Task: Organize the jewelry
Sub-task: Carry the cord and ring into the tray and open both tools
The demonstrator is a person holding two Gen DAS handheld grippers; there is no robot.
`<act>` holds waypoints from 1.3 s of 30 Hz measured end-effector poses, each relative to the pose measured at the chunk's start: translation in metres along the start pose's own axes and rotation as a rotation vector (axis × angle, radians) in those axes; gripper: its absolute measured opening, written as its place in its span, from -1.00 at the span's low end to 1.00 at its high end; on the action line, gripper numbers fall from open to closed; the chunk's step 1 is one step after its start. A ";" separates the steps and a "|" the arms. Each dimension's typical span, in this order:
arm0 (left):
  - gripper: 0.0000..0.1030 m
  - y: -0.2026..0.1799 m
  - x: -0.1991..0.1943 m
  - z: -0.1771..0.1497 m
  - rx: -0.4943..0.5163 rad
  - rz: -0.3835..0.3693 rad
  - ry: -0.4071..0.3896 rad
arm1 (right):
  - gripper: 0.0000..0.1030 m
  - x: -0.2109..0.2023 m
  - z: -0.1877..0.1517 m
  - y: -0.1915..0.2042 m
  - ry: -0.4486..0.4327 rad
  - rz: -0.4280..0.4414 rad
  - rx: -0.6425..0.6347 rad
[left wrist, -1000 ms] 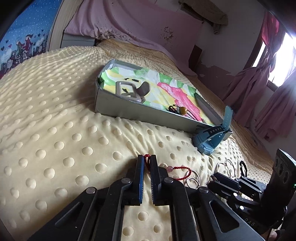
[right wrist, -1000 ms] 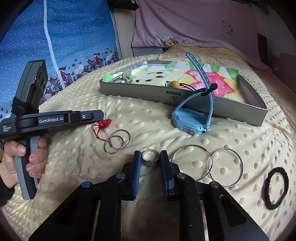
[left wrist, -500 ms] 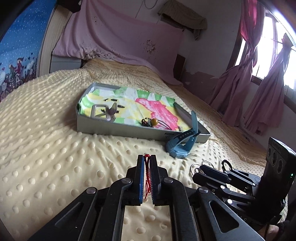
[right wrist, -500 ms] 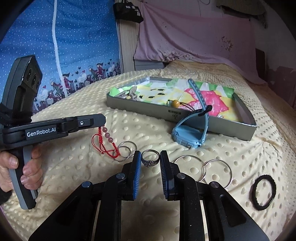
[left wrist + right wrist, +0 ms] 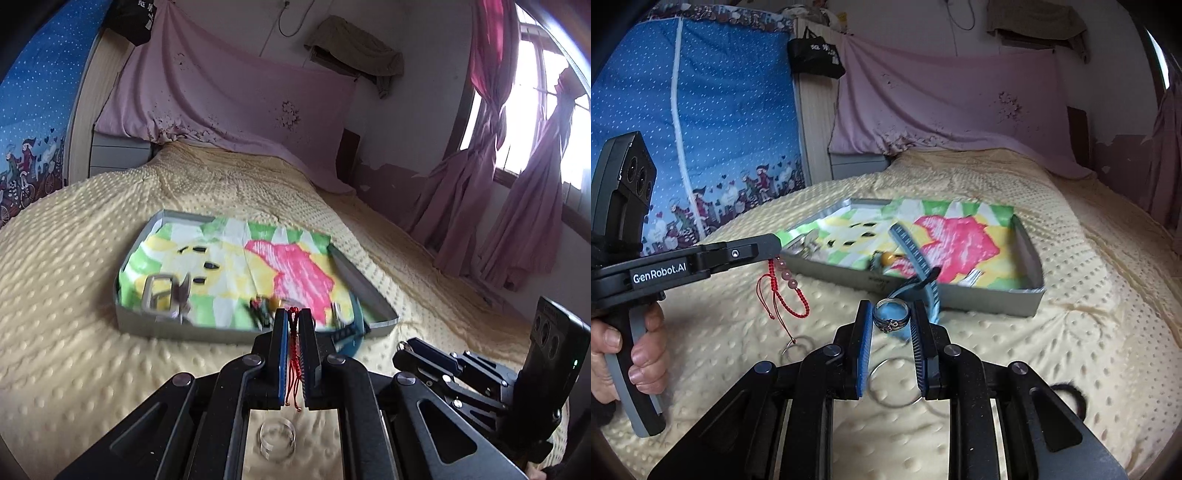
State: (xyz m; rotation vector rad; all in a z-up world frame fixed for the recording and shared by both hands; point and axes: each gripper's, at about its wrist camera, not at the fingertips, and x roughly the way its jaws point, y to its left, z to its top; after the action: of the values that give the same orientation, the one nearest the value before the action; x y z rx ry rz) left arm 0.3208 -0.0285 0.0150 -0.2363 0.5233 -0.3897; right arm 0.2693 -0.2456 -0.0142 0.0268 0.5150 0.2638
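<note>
Your left tongs point(image 5: 293, 317) are closed on the red cord bracelet point(image 5: 783, 291), which dangles above the bed point(image 5: 1071, 332). Your right tongs point(image 5: 891, 314) pinch a silver ring point(image 5: 890, 314), apparently lifted clear, near the gray tray point(image 5: 979, 299) holding blurred trinkets.

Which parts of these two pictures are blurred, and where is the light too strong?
Left wrist view: the tray and its contents are motion-smeared, the left gripper with the red bracelet stays sharp, and the window is overexposed. Right wrist view: the tray and blue watch blur; the ring is crisp.
</note>
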 end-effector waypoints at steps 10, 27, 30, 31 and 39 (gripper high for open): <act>-0.88 0.007 0.058 0.032 -0.022 0.130 0.001 | -0.64 0.051 0.043 -0.047 0.024 -0.077 0.047; -0.87 0.024 0.101 0.019 -0.085 0.179 0.161 | -0.64 0.123 0.037 -0.060 0.221 -0.072 0.113; -0.86 0.024 0.104 0.018 -0.084 0.187 0.165 | -0.64 0.125 0.035 -0.061 0.230 -0.066 0.117; -0.85 0.024 0.103 0.018 -0.086 0.196 0.162 | -0.63 0.125 0.035 -0.062 0.229 -0.065 0.119; -0.47 0.024 0.095 0.011 -0.077 0.217 0.111 | -0.51 0.114 0.029 -0.066 0.180 -0.072 0.120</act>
State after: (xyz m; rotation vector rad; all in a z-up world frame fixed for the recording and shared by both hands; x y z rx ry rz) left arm 0.4090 -0.0456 -0.0245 -0.2307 0.6673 -0.1725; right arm 0.3952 -0.2790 -0.0499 0.1020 0.7096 0.1651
